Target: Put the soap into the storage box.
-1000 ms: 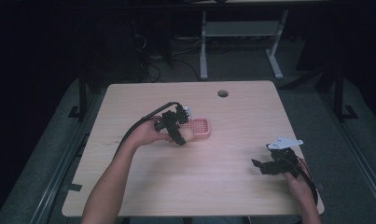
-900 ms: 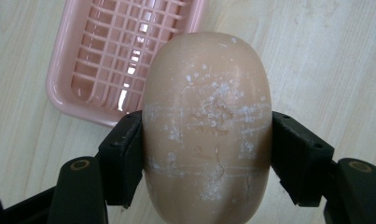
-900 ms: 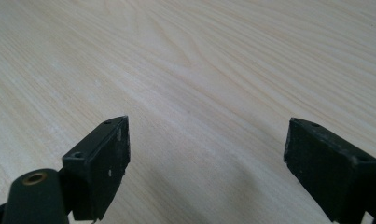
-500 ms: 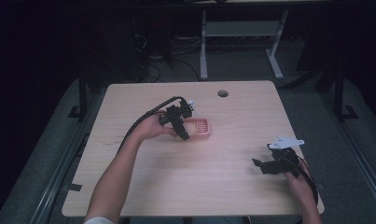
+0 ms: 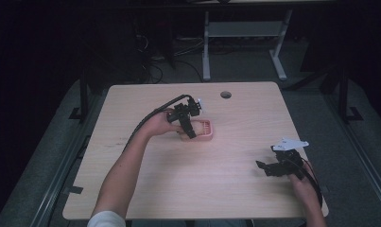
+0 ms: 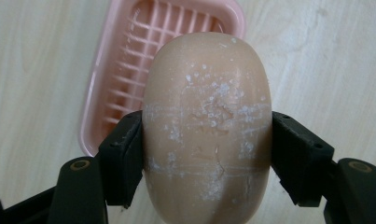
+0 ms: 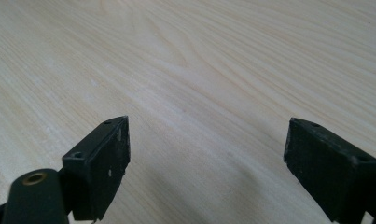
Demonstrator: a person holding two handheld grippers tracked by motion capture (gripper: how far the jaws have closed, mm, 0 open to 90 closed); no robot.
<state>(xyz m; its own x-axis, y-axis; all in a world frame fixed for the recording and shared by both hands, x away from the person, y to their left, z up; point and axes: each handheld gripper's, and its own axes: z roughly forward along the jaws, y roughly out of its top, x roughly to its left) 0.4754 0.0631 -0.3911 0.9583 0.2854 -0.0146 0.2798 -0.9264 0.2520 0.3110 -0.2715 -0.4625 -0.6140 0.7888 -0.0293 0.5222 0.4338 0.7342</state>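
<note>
Over the pink dish [image 6: 129,79], mid-table: soap [image 6: 206,130] clamped in L gripper [image 6: 206,154].
Both jaws press the bar's long sides near its middle, dish just beyond and under it; in high view L gripper [image 5: 192,124] sits at the dish's left end. Soap looks hard, smooth, prob. slippery, chalky scuffs, light; rounded sides could squirt out, so grip mid-bar w/ firm squeeze. R gripper [image 7: 206,163] spread wide, holding nothing, low over bare table [image 7: 223,56], near right.
</note>
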